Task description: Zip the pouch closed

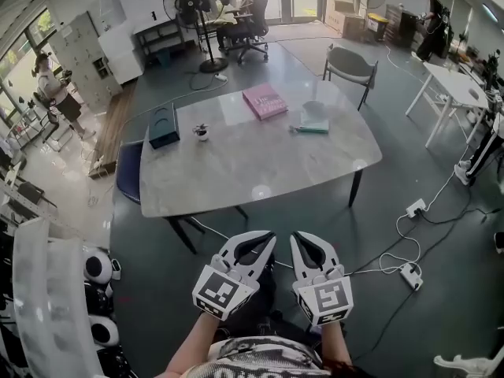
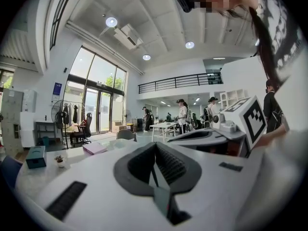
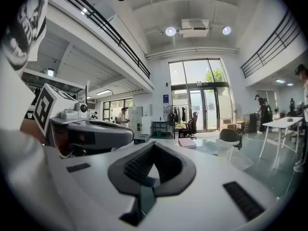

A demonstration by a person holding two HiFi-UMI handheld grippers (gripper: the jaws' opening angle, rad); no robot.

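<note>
A pale see-through pouch [image 1: 313, 118] with a teal edge lies flat on the far right part of the grey table [image 1: 236, 172]. A flat pink item [image 1: 264, 101] lies behind it and also shows in the gripper views [image 2: 94, 148] [image 3: 186, 142]. Both grippers hang low over the floor, short of the table's near edge and apart from everything on it. My left gripper [image 1: 266, 237] [image 2: 155, 146] is shut with nothing in it. My right gripper [image 1: 299, 237] [image 3: 153, 146] is beside it, jaws together and empty.
A dark teal box [image 1: 164, 126] [image 2: 36, 156] and a small potted plant [image 1: 202, 131] stand on the table's left part. A blue chair [image 1: 128, 172] is at the left end and a grey chair [image 1: 349, 65] behind. Cables and power strips [image 1: 411, 274] lie on the floor to the right.
</note>
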